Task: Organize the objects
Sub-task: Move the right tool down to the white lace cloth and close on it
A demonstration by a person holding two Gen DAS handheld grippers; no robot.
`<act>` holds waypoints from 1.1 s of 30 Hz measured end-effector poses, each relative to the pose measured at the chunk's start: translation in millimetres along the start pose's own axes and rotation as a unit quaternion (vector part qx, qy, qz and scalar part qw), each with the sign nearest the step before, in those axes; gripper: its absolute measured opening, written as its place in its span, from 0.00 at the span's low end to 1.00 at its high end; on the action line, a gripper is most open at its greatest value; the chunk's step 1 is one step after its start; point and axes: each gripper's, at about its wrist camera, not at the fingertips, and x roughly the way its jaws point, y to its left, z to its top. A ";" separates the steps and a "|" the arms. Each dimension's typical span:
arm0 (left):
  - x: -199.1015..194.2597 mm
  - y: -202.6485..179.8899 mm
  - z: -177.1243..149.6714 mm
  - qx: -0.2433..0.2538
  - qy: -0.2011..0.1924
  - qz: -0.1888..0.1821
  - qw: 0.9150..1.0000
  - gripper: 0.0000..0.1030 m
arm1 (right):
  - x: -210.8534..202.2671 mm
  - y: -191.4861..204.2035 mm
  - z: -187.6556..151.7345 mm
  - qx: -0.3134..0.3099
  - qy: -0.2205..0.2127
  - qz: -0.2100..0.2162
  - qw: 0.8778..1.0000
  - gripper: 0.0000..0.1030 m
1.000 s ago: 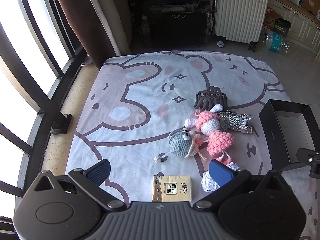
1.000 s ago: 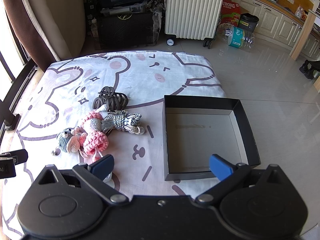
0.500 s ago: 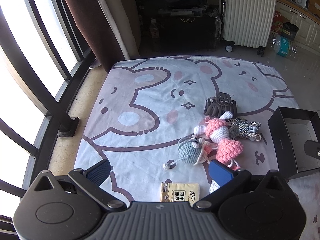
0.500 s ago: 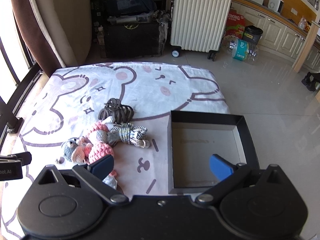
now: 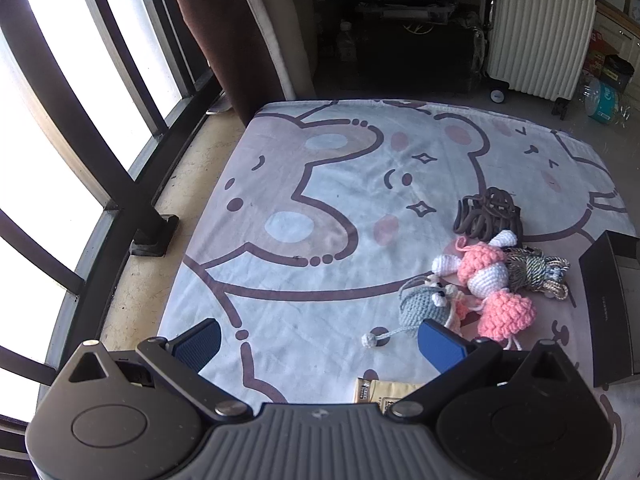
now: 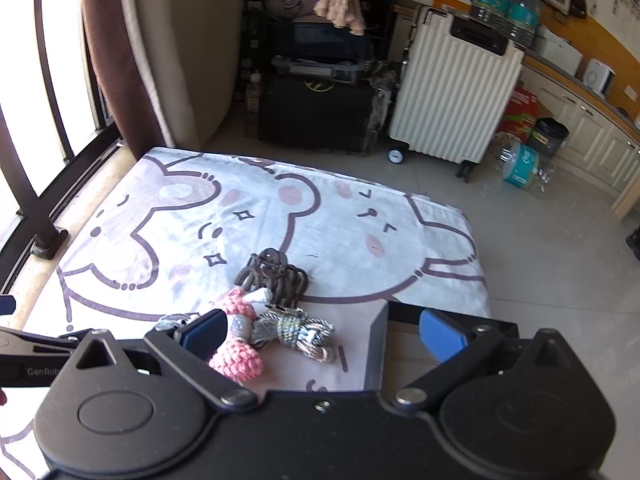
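On a bear-print sheet (image 5: 328,184) lie a brown hair claw (image 5: 488,216), a pink crochet doll (image 5: 492,284), a grey crochet mouse (image 5: 422,308), a bundle of cord (image 5: 538,272) and a yellow tissue pack (image 5: 384,390), partly hidden by my left gripper. A black open box (image 5: 608,304) stands at the right. My left gripper (image 5: 320,340) is open and empty, above the sheet left of the toys. My right gripper (image 6: 324,334) is open and empty, above the doll (image 6: 236,344), cord (image 6: 298,330), claw (image 6: 272,276) and box (image 6: 378,344).
A window with black bars (image 5: 60,120) and a brown curtain (image 5: 224,36) are on the left. A white suitcase (image 6: 452,100), black cases (image 6: 320,108) and bottled-water packs (image 6: 520,164) stand beyond the sheet on the tiled floor. The left gripper's body (image 6: 24,356) shows at the right view's left edge.
Both grippers have pulled back and risen, tilting up, so the toys and box sit lower and nearer the frame edges. Nothing was picked up; jaws stay open.
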 end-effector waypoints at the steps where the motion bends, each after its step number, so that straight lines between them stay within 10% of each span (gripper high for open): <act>1: 3.9 1.9 -0.1 -0.002 0.005 0.002 1.000 1.00 | 2.4 2.7 -0.1 -0.005 0.000 0.004 1.000 1.00; 13: 55.2 24.3 -13.6 -0.066 0.098 -0.014 0.993 1.00 | 40.5 28.0 -38.3 -0.060 -0.007 0.094 0.994 1.00; 33: 102.1 23.8 -41.1 -0.189 0.239 -0.095 0.948 1.00 | 76.5 72.6 -108.2 -0.272 0.056 0.168 0.946 0.82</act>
